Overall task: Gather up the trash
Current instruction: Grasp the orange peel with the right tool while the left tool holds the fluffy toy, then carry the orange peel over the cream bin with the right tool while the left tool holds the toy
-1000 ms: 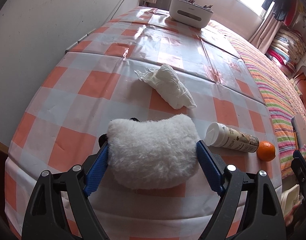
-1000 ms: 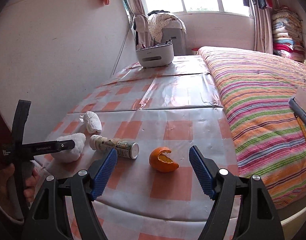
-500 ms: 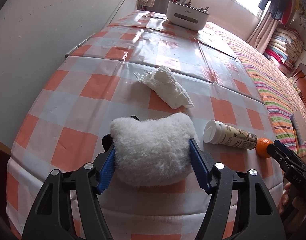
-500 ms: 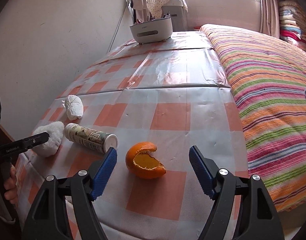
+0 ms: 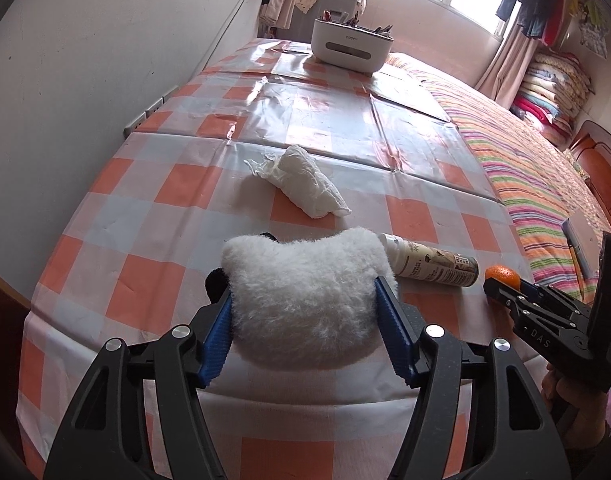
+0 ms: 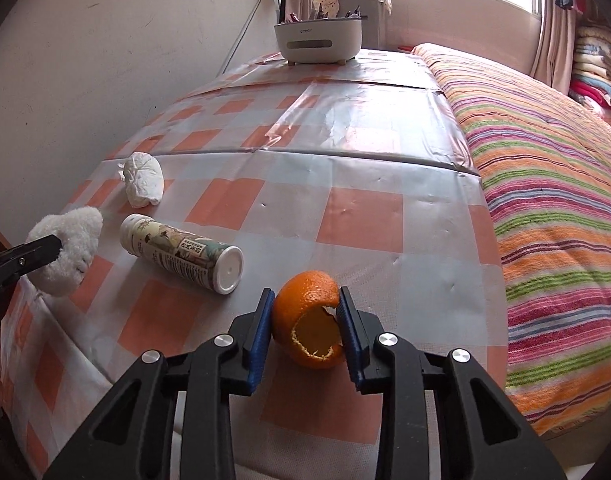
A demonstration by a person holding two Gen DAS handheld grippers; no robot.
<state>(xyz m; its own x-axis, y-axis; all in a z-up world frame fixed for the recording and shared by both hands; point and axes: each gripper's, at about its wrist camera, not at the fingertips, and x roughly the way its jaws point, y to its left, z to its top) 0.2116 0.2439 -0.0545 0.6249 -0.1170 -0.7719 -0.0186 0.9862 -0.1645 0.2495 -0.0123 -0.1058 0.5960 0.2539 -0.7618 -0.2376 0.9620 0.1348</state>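
Right by the wall stands a long table (image 6: 365,208) with a shiny orange-and-white checked cloth, and everything else is placed from it. Along its far side lies a bed with a striped blanket (image 6: 545,200). At the table's far end sits a white box (image 6: 318,40) holding small tools or pens; they are too small to tell apart. Behind the box, clothes are piled on something grey that is mostly hidden.

At the table's near edge, the left gripper (image 5: 305,320) has its blue pads pressed into both sides of a fluffy white toy (image 5: 305,292). A black bit pokes out behind the toy, but what it is stays hidden. Whether the toy rests on the cloth or hangs just above it is hard to tell.

Just beside the toy, a printed bottle (image 6: 181,254) lies on its side on the table, with its white end turned toward the bed. The toy covers one end of it in the left wrist view.

Farther up the table from the toy lies a crumpled white tissue (image 5: 301,182).

Near the table's bed-side corner, the right gripper (image 6: 305,320) squeezes an empty orange peel (image 6: 309,316) between its blue pads. The peel is torn open in front, and its bottom is touching the cloth. In the left wrist view, the gripper covers most of the peel.
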